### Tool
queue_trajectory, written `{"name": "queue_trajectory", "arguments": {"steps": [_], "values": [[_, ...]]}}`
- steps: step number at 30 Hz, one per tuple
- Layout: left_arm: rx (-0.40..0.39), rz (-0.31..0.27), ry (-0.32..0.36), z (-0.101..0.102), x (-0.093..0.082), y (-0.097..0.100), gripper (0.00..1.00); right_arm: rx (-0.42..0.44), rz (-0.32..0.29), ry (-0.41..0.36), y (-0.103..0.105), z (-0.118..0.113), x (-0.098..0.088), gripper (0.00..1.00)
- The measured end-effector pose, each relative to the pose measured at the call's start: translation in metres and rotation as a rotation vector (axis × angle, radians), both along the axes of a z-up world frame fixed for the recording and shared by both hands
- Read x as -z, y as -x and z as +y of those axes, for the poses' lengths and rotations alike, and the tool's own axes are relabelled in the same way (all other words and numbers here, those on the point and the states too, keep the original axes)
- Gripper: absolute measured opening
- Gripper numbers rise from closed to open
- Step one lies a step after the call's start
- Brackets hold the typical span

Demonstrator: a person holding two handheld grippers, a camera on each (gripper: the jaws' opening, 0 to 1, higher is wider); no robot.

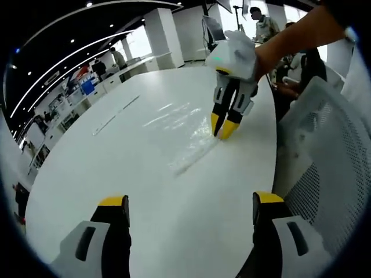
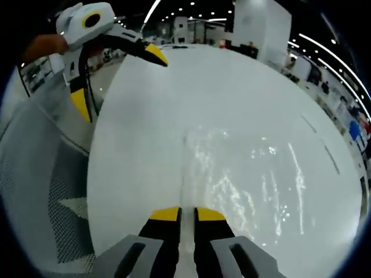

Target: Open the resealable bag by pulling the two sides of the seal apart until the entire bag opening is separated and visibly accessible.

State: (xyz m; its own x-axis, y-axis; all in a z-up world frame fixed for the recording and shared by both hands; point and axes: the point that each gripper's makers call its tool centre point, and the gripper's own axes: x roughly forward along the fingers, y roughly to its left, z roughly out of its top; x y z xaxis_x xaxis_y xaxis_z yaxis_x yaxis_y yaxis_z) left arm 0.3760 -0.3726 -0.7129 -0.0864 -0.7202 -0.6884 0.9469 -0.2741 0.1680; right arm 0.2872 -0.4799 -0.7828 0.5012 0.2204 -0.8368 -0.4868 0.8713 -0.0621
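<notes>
A clear resealable bag [image 1: 182, 130] lies flat on the white table [image 1: 116, 174], its seal strip [image 1: 194, 157] facing me. In the left gripper view my left gripper [image 1: 190, 201] stands open with jaws wide apart, short of the bag and holding nothing. My right gripper [image 1: 224, 126] comes down from the upper right, its yellow tips pinched on the bag's end by the seal. In the right gripper view the right gripper [image 2: 187, 215] is shut on the seal strip [image 2: 185, 174], with the shiny bag [image 2: 255, 179] stretching away. The left gripper [image 2: 116, 81] hovers open at the upper left.
A white mesh chair [image 1: 330, 145] stands at the table's curved edge, also in the right gripper view as the chair [image 2: 40, 174]. People sit and stand behind the table [image 1: 264, 26]. Desks and shelves line the far room [image 1: 87, 87].
</notes>
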Motion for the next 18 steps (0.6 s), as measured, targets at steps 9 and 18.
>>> {"name": "queue_trajectory", "arguments": {"steps": [9, 18], "values": [[0.03, -0.014, -0.022, -0.005, 0.006, 0.004, 0.85, -0.064, 0.004, -0.049, 0.006, 0.01, -0.004, 0.0], [0.107, -0.057, -0.036, -0.011, 0.01, 0.013, 0.81, -0.147, -0.047, -0.148, 0.014, 0.027, -0.037, 0.0]]}}
